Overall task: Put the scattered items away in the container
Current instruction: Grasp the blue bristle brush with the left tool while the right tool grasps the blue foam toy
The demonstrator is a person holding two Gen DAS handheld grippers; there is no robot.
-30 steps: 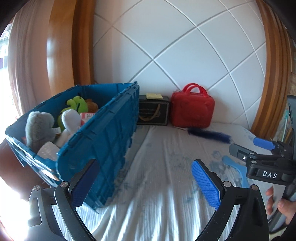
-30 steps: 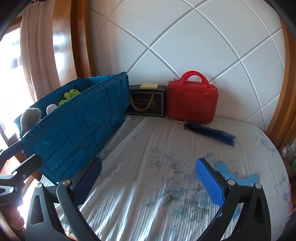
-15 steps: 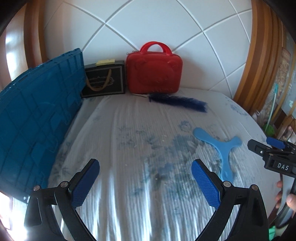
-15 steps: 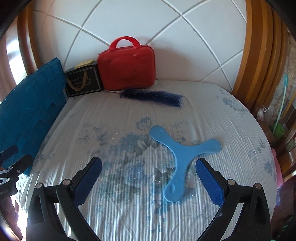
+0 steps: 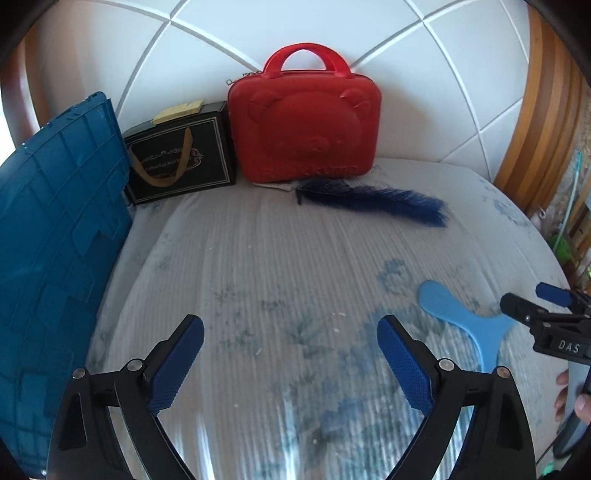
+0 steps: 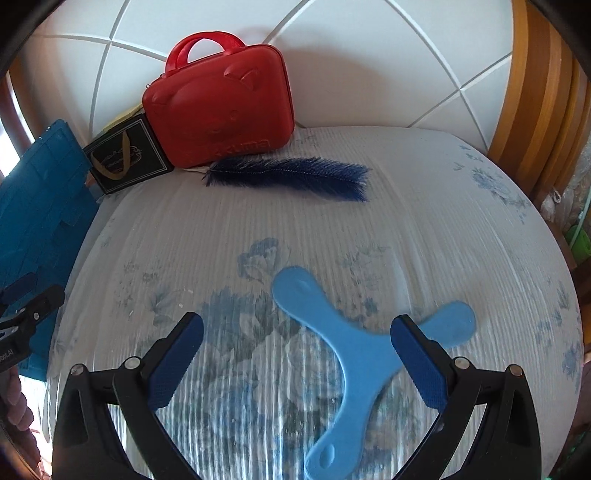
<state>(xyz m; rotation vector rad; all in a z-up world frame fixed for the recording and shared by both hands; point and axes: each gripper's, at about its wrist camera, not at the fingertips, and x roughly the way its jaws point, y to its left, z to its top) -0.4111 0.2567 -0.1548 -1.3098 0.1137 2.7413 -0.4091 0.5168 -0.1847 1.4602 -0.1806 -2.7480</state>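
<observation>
A light blue three-armed boomerang (image 6: 354, 354) lies flat on the bed, partly between my right gripper's fingers; it also shows in the left wrist view (image 5: 469, 325). A dark blue feather (image 6: 295, 173) lies near the headboard, also in the left wrist view (image 5: 376, 199). The blue crate (image 5: 55, 236) stands at the left; its inside is hidden. My right gripper (image 6: 295, 358) is open and empty, low over the boomerang. My left gripper (image 5: 291, 362) is open and empty over the bare sheet.
A red bear-face case (image 5: 306, 122) and a black gift bag (image 5: 181, 166) lean against the white padded headboard (image 5: 332, 33). The floral bedsheet (image 5: 277, 258) spans the middle. The wooden bed frame (image 6: 535, 110) curves at the right, with the bed edge beyond.
Both grippers swung right, away from the crate, and dropped toward the bed. The boomerang now lies close under the right gripper. Both stayed open.
</observation>
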